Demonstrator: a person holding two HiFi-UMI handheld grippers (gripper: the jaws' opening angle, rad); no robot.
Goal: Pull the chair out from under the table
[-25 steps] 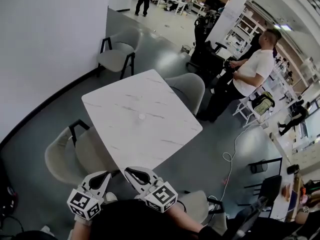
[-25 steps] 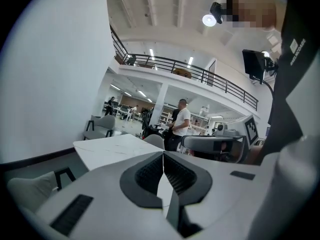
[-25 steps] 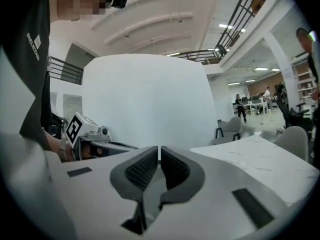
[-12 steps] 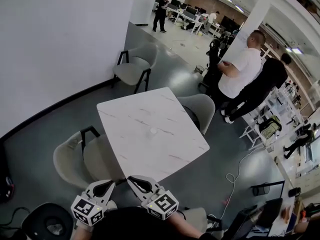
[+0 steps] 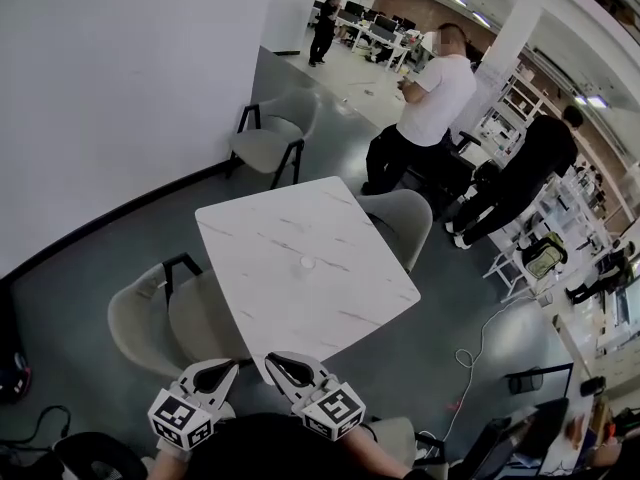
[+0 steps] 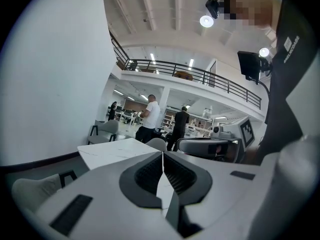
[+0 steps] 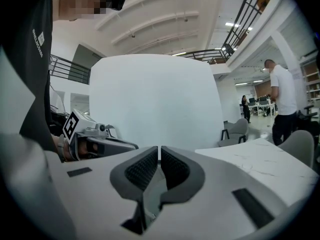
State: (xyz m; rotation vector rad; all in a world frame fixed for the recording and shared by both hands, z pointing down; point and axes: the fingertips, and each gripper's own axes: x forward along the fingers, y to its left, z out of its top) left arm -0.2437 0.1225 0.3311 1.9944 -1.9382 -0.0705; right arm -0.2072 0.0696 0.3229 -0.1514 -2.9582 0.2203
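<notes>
A square white marble table (image 5: 300, 258) stands mid-floor. A beige chair (image 5: 165, 313) with a black frame is tucked against its left side, and a second one (image 5: 400, 218) sits at its far side. Part of a third chair (image 5: 395, 436) shows at the near right, beside my body. My left gripper (image 5: 226, 366) and right gripper (image 5: 273, 359) hover side by side just short of the table's near corner, touching nothing. In the left gripper view the jaws (image 6: 162, 156) are shut and empty. The right gripper (image 7: 159, 154) is likewise shut on nothing.
A spare chair (image 5: 270, 133) stands by the white wall. A person in a white shirt (image 5: 425, 108) and one in black (image 5: 530, 168) stand beyond the table. A cable (image 5: 470, 353) lies on the grey floor at the right. A black round object (image 5: 95, 456) is at the lower left.
The person in the white shirt has walked from the right to beyond the table's far corner. The head view has shifted slightly. Both grippers have stayed in place, shut.
</notes>
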